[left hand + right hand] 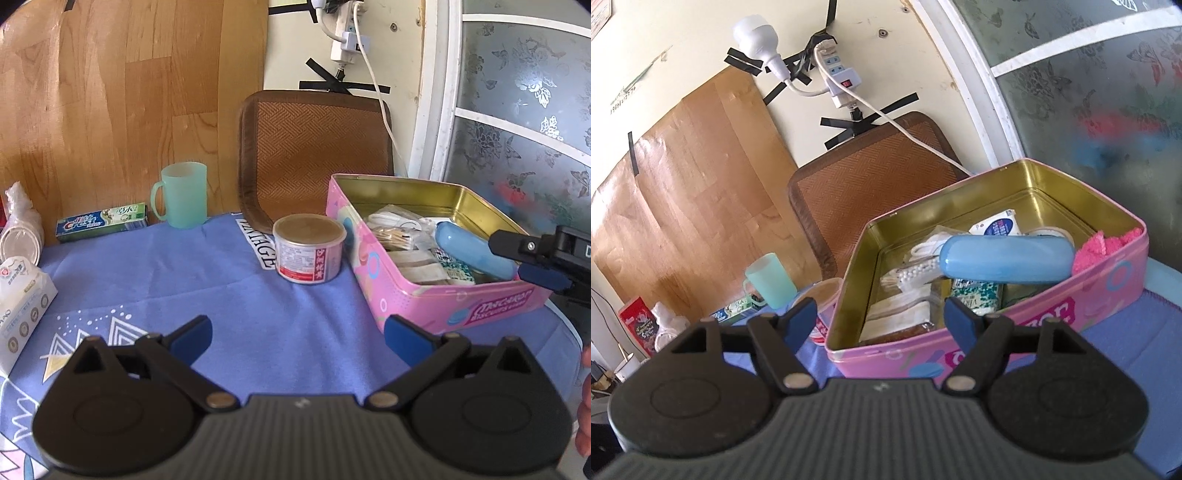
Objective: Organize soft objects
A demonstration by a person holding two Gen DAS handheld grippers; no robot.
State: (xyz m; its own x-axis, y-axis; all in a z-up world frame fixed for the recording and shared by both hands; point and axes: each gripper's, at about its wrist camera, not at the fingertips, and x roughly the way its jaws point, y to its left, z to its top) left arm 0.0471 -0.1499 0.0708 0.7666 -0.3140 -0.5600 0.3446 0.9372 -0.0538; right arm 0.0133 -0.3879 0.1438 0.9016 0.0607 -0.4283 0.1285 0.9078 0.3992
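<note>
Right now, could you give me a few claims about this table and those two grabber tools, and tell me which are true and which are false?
1. The pink tin is open, with no lid on it. True.
2. The blue case stands upright on the cloth. False: it lies on its side inside the tin, on top of other items.
3. The left gripper holds the round can. False: its jaws are open and empty, and the can sits apart on the blue tablecloth.
4. A green mug stands beside a toothpaste box. True.
5. The right gripper is open, holding nothing. True.
6. Something pink and fluffy hangs off the table edge. False: it is in a corner of the tin.
</note>
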